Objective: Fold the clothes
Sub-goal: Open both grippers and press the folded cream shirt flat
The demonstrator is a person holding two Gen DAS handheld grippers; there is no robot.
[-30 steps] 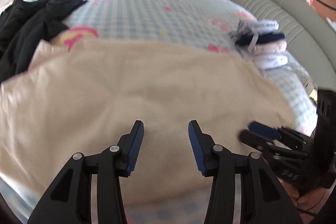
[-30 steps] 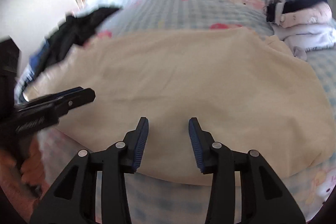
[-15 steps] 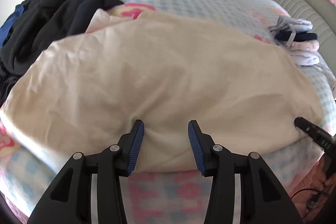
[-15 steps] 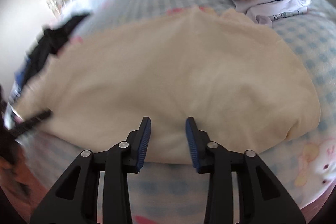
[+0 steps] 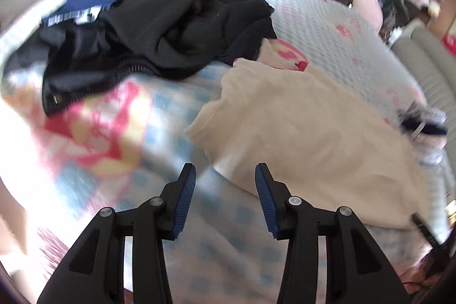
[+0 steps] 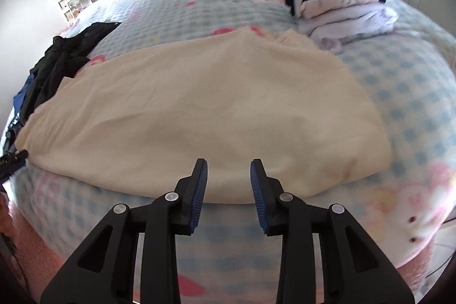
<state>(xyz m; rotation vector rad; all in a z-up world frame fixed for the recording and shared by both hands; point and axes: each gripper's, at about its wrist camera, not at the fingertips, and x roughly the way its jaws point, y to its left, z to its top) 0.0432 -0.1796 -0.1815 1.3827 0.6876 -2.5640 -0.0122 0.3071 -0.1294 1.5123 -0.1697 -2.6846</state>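
- The left tongs [image 5: 225, 181] are released and hold nothing, hanging just short of the near-left corner of the cream, soft, wide-spread garment [image 5: 313, 133].
- The right tongs [image 6: 228, 178] are likewise parted and empty, at the cream garment's near edge, about its middle.
- The cream garment lies flat, mostly smooth, on the blue-checked bed cover [image 6: 413, 93].
- By my judgement a fold of this garment is in hand; the next move calls for both tongs to pinch its near edge.
- Beyond the garment's left end lies a crumpled black and blue clothes heap [image 5: 159, 27]; beyond its right end, a folded pastel stack [image 6: 342, 7].
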